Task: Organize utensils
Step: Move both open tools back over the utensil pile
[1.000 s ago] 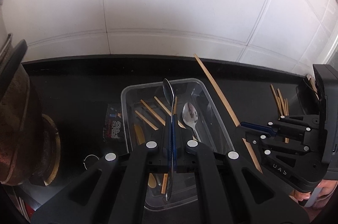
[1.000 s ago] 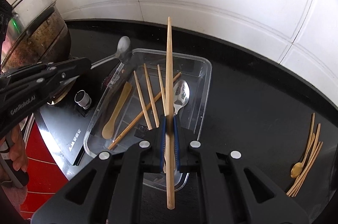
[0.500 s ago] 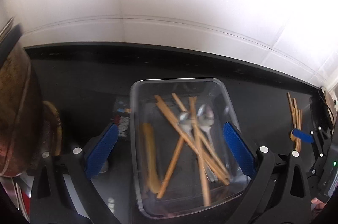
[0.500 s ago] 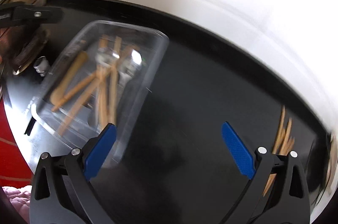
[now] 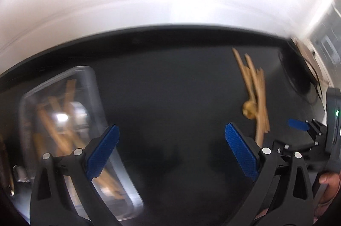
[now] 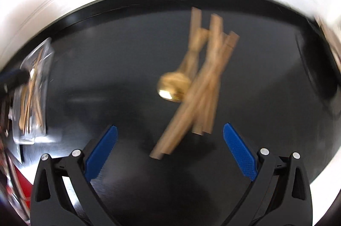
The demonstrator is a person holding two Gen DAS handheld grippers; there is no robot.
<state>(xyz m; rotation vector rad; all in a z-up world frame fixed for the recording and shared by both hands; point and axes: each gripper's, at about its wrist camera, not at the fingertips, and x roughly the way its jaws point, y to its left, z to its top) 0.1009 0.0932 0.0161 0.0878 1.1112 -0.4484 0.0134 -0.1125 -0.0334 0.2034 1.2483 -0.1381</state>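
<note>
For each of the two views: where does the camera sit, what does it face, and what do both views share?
Left wrist: on the left tool, facing down at the black counter; the clear tray lies left, the right tool and a hand at the right edge.
Right wrist: on the right tool, facing down at the loose chopsticks and gold spoon.
Shared: tray, chopsticks, spoon, counter.

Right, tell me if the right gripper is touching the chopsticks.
Apart. In the right wrist view the right gripper is open and empty, with bare black counter showing between each blue pad and the chopsticks.
</note>
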